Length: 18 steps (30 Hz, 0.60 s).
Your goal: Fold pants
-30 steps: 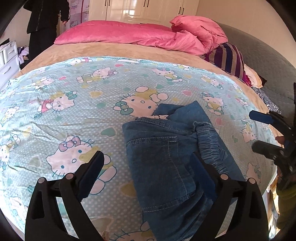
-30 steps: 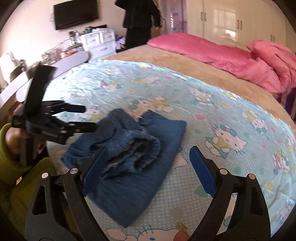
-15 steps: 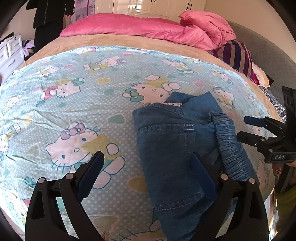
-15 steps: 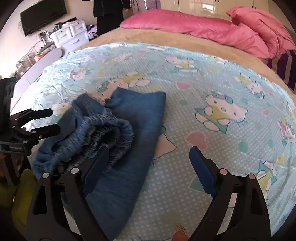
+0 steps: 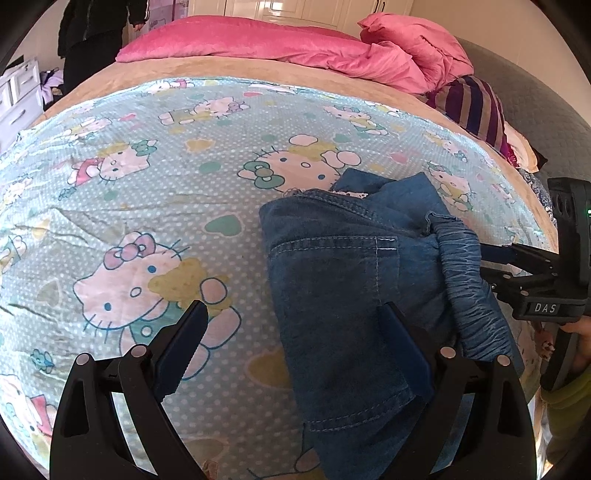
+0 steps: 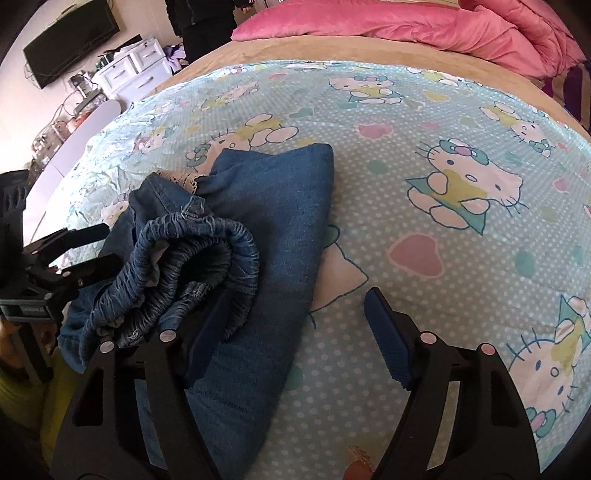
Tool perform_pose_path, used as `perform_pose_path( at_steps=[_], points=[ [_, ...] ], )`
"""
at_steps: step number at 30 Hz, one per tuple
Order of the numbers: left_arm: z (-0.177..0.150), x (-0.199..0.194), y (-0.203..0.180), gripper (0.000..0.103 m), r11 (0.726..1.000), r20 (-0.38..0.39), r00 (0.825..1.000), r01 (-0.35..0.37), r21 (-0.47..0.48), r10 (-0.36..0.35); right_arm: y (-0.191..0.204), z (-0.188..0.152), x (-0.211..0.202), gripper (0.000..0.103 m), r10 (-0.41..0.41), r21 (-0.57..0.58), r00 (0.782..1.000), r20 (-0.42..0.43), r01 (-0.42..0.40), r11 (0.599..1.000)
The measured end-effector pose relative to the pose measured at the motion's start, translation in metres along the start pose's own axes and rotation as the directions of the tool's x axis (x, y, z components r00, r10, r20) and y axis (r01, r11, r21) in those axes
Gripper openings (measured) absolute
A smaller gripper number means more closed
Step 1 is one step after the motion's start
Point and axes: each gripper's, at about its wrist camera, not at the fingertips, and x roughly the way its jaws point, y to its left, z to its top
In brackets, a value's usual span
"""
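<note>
The denim pants (image 5: pixel 343 295) lie partly folded on the cartoon-cat sheet (image 5: pixel 155 206), right of centre in the left wrist view and left of centre in the right wrist view (image 6: pixel 266 236). The gathered elastic waistband (image 6: pixel 192 266) is bunched on top of the flat folded layer, curled over itself (a strip of pale lace trim shows at its far edge).

The left gripper (image 5: pixel 295 350) hangs low over the bed with its jaws spread wide; its right finger sits over the denim, its left finger over bare sheet, and nothing is pinched between them. The right gripper (image 6: pixel 295 325) has its jaws closing, though still well apart: the left finger lies against the bunched waistband, the right one over the sheet, and the pads do not clamp the cloth.

Beyond the sheet runs a tan blanket (image 5: pixel 258 68), then a pink duvet (image 5: pixel 280 40) across the top of the frame. A striped cushion (image 5: pixel 476 107) sits at upper right. A person in dark clothes (image 6: pixel 203 22) stands at the top near white drawers (image 6: pixel 129 70).
</note>
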Motion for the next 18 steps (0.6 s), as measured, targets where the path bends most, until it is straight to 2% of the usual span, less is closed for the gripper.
perform_pose_path(
  at_steps=[7,9,11,12,14,16,18],
  points=[
    [0.0,0.008,-0.003,0.093,1.0,-0.014,1.0,0.024,-0.01,-0.024,0.002,0.003,0.006,0.068,0.024,-0.007,1.0,-0.003,-0.024,1.0],
    [0.0,0.01,-0.004,0.091,0.999,-0.018,0.999,0.037,-0.016,-0.038,0.004,0.005,0.008,0.06,0.042,-0.017,0.999,-0.004,-0.042,0.999],
    [0.001,0.013,-0.006,0.074,0.997,-0.02,0.997,0.077,-0.027,-0.077,0.009,0.005,0.01,0.042,0.084,-0.033,0.996,-0.012,-0.084,0.996],
    [0.001,0.014,-0.007,0.064,0.995,-0.021,0.995,0.099,-0.035,-0.099,0.012,0.006,0.01,0.04,0.087,-0.049,0.996,-0.011,-0.088,0.995],
    [0.002,0.013,-0.011,0.056,0.994,-0.013,0.994,0.105,-0.03,-0.106,0.017,0.006,0.008,0.02,0.11,-0.071,0.994,-0.007,-0.11,0.991],
    [0.003,0.011,-0.015,0.043,0.995,-0.002,0.995,0.101,-0.014,-0.101,0.024,0.007,0.005,0.014,0.101,-0.102,0.995,0.005,-0.099,0.99],
    [0.004,0.008,-0.018,0.035,0.996,0.008,0.996,0.09,0.001,-0.09,0.029,0.007,0.001,0.009,0.095,-0.123,0.995,0.032,-0.091,0.988]
  ],
)
